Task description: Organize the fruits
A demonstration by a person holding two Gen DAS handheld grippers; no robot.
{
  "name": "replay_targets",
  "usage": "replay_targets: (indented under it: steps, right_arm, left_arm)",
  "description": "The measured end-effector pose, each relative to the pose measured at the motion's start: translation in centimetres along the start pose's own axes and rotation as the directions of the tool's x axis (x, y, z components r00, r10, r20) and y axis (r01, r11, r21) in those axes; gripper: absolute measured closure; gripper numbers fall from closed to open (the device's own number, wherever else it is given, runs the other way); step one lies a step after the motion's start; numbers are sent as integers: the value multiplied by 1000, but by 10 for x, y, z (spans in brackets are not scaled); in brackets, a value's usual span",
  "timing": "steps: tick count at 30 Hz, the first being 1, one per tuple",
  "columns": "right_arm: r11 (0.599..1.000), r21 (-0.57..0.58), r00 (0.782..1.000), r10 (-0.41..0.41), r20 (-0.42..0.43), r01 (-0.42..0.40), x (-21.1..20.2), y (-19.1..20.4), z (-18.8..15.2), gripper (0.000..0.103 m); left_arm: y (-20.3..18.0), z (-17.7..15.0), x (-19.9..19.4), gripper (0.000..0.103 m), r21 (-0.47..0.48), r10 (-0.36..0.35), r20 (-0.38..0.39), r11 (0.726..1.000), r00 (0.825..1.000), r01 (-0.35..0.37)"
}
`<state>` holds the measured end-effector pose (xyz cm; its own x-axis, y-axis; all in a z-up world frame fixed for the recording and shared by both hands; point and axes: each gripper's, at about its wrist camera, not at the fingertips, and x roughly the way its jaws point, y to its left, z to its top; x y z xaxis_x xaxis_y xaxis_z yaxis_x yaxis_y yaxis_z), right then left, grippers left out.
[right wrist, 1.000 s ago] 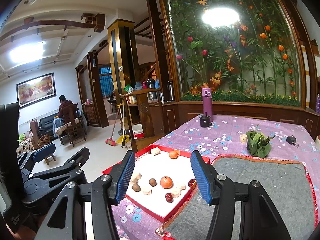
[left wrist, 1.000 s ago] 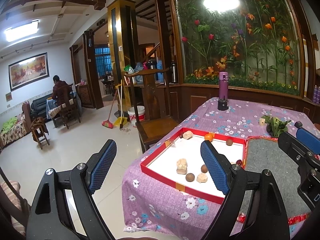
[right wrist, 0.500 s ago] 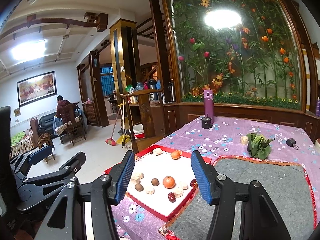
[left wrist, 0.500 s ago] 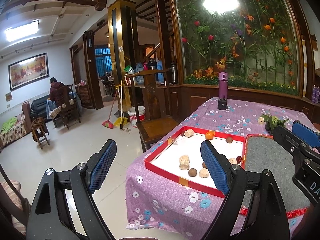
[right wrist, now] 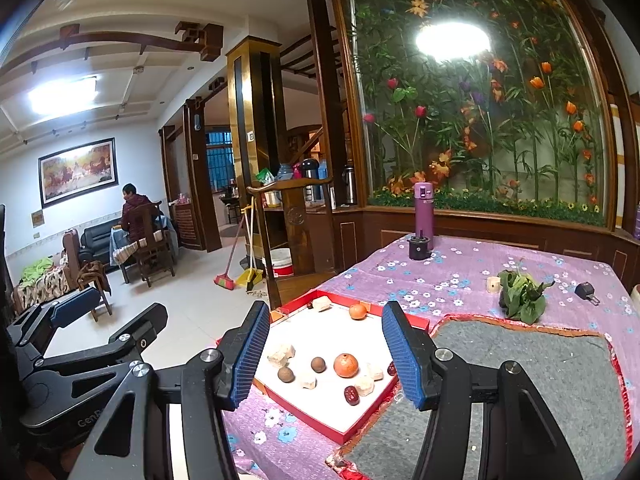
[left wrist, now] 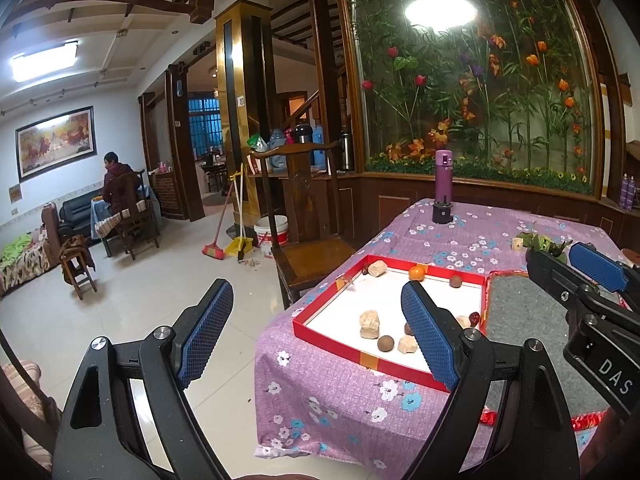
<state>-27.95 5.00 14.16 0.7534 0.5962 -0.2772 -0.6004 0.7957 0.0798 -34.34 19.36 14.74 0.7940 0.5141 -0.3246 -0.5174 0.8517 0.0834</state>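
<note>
A purple flowered tablecloth (right wrist: 460,276) covered a table in a large tiled room. Nearest, the left gripper (left wrist: 316,340) and right gripper (right wrist: 322,354) both hovered short of the table, jaws apart and empty. Beyond them a red-rimmed tray (right wrist: 360,426) held scattered fruits, the largest an orange-red fruit (right wrist: 346,365) near its front; a sound pick would probably mean lowering squarely over one fruit, clear of neighbours.
</note>
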Motion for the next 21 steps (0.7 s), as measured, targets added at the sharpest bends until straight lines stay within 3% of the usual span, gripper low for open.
replay_targets:
  steps: [21]
  right_arm:
    - [1000,-5,1000,8,0,-8,0,11,2,46]
  left_arm:
    - [4,3,-4,16,-13,-2,12,1000,1000,2]
